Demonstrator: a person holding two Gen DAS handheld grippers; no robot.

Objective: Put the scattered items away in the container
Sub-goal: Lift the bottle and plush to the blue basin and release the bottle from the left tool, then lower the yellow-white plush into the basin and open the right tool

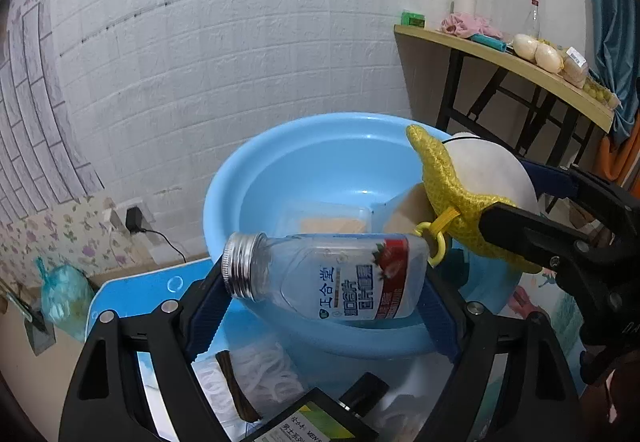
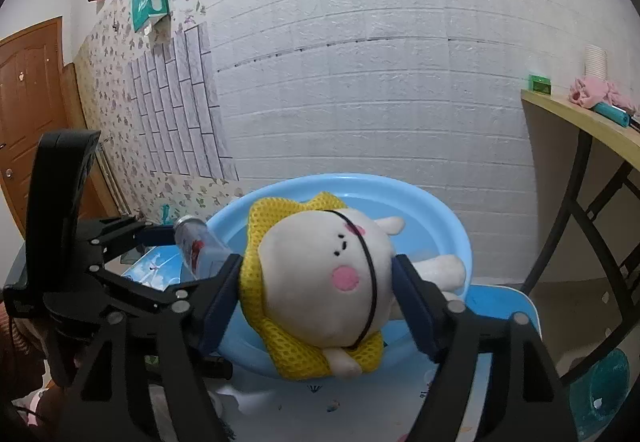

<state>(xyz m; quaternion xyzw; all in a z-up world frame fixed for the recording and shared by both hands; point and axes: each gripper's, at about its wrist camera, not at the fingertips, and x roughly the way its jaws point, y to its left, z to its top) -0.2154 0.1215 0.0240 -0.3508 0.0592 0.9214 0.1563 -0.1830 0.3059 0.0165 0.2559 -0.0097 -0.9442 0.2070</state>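
My left gripper is shut on a clear plastic bottle with a silver screw cap and a strawberry label, held sideways over the near rim of the light blue basin. My right gripper is shut on a white plush toy with a yellow mesh hood, held over the basin. The toy also shows at the right of the left wrist view. A clear lidded box lies inside the basin. The bottle shows small in the right wrist view.
The basin sits on a blue patterned mat. Below my left gripper lie white mesh items, a dark stick and a dark box. A wooden table with clutter stands at right. A white brick wall is behind.
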